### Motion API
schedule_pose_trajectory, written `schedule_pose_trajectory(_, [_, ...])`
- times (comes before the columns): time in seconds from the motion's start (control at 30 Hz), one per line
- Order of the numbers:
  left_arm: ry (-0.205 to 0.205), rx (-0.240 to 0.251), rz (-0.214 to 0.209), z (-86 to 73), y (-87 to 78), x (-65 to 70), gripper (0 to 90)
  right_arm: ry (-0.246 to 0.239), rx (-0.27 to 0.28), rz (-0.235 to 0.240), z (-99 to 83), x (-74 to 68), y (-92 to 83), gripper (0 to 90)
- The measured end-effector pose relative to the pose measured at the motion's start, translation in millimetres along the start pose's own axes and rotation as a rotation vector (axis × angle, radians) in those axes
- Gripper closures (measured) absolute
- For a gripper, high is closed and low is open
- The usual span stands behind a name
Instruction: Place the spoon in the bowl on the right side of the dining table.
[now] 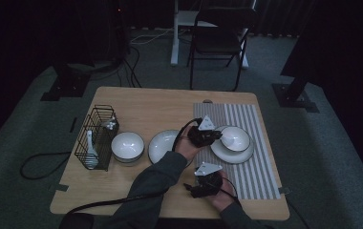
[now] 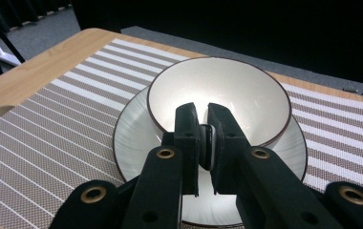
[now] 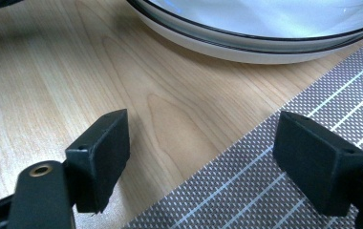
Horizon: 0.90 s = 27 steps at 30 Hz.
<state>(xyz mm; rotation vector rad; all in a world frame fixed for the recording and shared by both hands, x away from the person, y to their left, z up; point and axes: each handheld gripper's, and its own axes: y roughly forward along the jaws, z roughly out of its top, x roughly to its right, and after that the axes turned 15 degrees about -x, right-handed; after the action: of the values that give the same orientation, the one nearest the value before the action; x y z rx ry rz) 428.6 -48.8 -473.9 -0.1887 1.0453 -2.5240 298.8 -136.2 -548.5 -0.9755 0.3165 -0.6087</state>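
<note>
Right of centre in the high view, the left gripper [image 1: 216, 136] clamps the near rim of a white bowl [image 1: 235, 138] that sits on a white plate [image 1: 232, 153] on the striped placemat [image 1: 261, 143]. Low in the left gripper view, the two black jaws pinch that bowl's [image 2: 218, 95] dark-edged rim, one inside and one outside, with the plate [image 2: 132, 138] beneath it. Toward the bottom of the high view, the right gripper [image 1: 195, 188] rests near the table's [image 1: 136, 107] front edge; its jaws stand wide apart and empty over wood and the placemat's [image 3: 265, 181] edge, with another white plate [image 3: 246, 45] ahead.
</note>
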Motion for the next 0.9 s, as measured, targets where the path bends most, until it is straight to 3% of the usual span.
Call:
schedule_pose_trajectory(0.37, [0.005,-0.028,-0.02,-5.4,7.6,3.5,82.0,-0.002,0.0,0.002,0.1,0.0,0.1,19.9])
schedule_pose_trajectory(0.9, [-0.015,-0.027,-0.052,-12.0,5.5,5.8,76.3,-0.003,0.0,0.002,0.2,0.0,0.2,19.9])
